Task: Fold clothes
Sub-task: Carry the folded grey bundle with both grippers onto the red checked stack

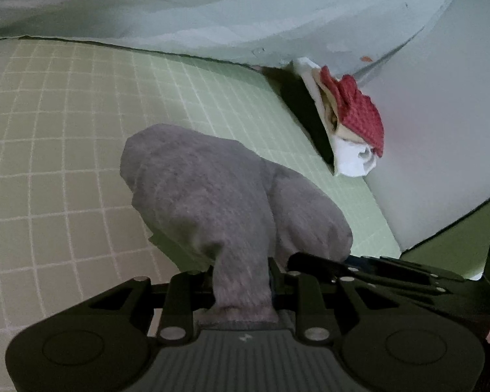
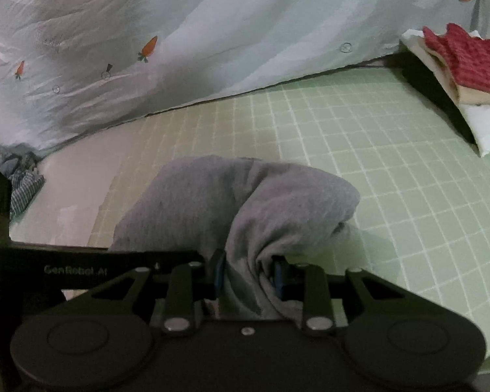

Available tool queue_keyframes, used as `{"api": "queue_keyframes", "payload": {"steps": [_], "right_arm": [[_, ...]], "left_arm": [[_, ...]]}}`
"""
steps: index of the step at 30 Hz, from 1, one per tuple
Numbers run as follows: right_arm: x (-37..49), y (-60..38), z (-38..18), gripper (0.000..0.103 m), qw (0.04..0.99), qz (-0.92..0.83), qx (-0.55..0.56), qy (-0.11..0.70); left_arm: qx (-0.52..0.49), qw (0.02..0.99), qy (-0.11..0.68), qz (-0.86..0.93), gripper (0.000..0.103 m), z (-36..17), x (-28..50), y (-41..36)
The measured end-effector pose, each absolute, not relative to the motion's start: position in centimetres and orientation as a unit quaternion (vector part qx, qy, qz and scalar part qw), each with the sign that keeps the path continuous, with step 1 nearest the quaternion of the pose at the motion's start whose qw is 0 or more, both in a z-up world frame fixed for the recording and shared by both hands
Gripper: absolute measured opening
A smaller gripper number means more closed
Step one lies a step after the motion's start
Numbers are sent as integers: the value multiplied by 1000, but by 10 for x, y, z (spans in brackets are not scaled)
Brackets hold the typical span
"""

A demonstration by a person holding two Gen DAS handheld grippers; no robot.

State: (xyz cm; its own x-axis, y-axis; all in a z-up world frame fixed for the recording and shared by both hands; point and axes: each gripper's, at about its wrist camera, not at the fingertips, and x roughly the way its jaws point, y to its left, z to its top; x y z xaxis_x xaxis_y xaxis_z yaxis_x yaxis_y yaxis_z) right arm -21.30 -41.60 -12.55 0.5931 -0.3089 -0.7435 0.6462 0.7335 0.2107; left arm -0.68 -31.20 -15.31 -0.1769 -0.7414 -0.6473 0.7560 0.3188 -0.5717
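**Grey garment gripped from both sides over checked green mat**

The left hand-held gripper pinches a bunched neck of the grey garment, its fingers closed tight on the fleecy cloth. The rest of the garment balloons forward from the fingers in two rounded lobes and hangs just above the green checked mat, casting a shadow beneath. To its right, seen from the left wrist, the dark frame of the other tool lies close alongside.

The right hand-held gripper is likewise clamped on the grey garment, blue finger pads pressing a gathered fold between them. From there the cloth rises and droops forward and to the right, its far end sagging toward the green checked mat.

Behind the mat a pale sheet printed with small carrots slopes upward. A striped cloth lies crumpled at the mat's far left edge. At the far right sits a stack of folded items topped by a red waffle-weave cloth, well apart from the garment.
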Motion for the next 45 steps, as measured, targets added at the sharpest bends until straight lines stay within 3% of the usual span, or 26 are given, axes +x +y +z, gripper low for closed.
{"api": "queue_keyframes", "payload": {"steps": [10, 20, 32, 34, 35, 37, 38, 40, 41, 43, 45], "right_arm": [[-298, -522, -129, 30, 892, -244, 227, 306], [-412, -669, -63, 29, 918, -290, 172, 208], [-444, -831, 28, 29, 937, -324, 97, 85], [-434, -861, 25, 31, 933, -332, 109, 91], [-428, -876, 23, 36, 929, -337, 115, 97], [-409, -906, 2, 54, 911, -369, 121, 140], [-401, -918, -9, 63, 899, -387, 120, 163], [-393, -932, -27, 64, 876, -412, 132, 212], [-396, -931, -32, 68, 872, -419, 143, 210], [-406, -923, -37, 84, 877, -413, 165, 184], [-414, -913, -38, 91, 873, -419, 183, 167]], "left_arm": [[25, 692, 458, -558, 27, -130, -112, -410], [0, 700, 372, -610, 27, -56, -211, -585], [-17, 713, 255, -653, 28, 42, -226, -751], [-12, 732, 253, -633, 37, 42, -220, -776], [-6, 746, 260, -613, 41, 36, -216, -790], [25, 779, 276, -563, 63, 21, -206, -818], [48, 788, 286, -542, 64, 13, -202, -826], [69, 793, 310, -520, 65, -1, -191, -825], [72, 793, 319, -514, 67, -7, -185, -820], [71, 800, 321, -502, 82, -15, -177, -805], [71, 803, 319, -499, 87, -19, -176, -794]]}}
